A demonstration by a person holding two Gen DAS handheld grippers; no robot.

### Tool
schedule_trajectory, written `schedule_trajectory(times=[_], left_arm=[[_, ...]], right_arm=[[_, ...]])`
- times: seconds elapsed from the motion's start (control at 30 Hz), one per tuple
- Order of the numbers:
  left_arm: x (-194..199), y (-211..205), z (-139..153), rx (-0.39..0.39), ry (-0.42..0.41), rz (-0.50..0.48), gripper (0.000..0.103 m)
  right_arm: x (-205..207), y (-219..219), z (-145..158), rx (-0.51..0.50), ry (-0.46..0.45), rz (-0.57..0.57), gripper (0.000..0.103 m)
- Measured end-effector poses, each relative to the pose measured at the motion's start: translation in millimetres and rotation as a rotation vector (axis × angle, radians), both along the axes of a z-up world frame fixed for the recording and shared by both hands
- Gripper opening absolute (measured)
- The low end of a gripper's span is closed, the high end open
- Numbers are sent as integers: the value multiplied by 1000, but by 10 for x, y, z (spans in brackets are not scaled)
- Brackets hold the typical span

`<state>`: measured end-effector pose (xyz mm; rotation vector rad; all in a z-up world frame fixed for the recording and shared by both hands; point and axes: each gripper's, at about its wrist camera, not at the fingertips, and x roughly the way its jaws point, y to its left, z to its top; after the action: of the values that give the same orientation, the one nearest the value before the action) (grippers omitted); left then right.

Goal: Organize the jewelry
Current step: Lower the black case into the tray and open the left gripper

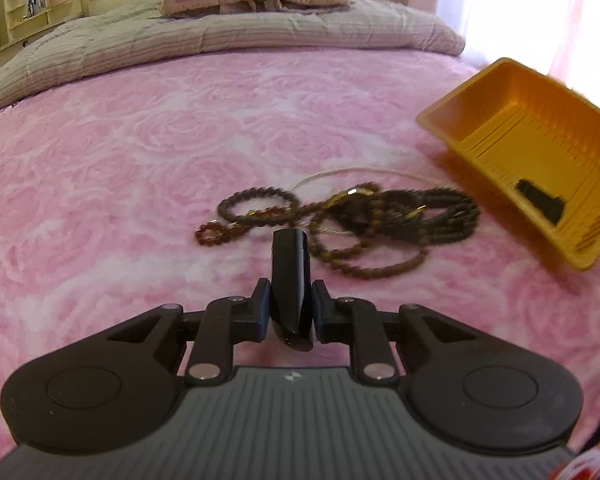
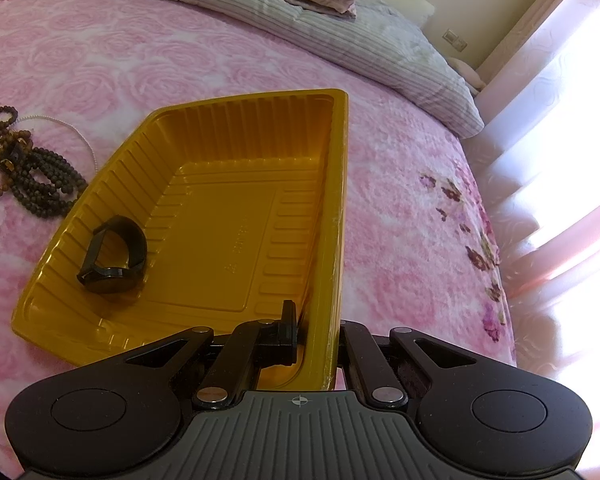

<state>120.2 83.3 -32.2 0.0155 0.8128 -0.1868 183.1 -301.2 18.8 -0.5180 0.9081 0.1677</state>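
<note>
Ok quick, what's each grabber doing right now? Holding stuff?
Left gripper: shut, holding nothing, pointing at the bead bracelets.
Right gripper: shut on the yellow tray, pinching its side wall.

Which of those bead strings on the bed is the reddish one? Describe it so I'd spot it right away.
Start at the pink rose-patterned blanket and find the tangle of dark bead strands left of the yellow tray. At the pile's far left edge lies the amber-red bracelet, partly under a dark brown bead loop. It alone has glossy, translucent reddish beads; its neighbours are dull brown or nearly black.
</note>
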Motion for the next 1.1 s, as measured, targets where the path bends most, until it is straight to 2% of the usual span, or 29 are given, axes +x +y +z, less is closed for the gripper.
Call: schedule_trajectory(times=[0.23, 0.57, 0.83, 0.93, 1.0, 1.1], left_arm=[[5, -579, 215, -102, -24, -161, 19], [239, -1631, 267, -182, 2, -398, 19], [264, -1928, 284, -188, 6, -462, 19], [287, -1984, 312, -200, -22, -485, 19], [296, -2001, 314, -213, -33, -490, 29], [278, -1926, 332, -213, -39, -476, 31]], right_arm=[[-1, 3, 1, 0, 0, -1, 4], [3, -1, -1, 8, -2, -1, 4], [6, -18, 2, 18, -7, 4, 4], [5, -15, 3, 18, -10, 6, 4], [7, -15, 1, 19, -10, 6, 4], [3, -6, -4, 18, -10, 8, 4]])
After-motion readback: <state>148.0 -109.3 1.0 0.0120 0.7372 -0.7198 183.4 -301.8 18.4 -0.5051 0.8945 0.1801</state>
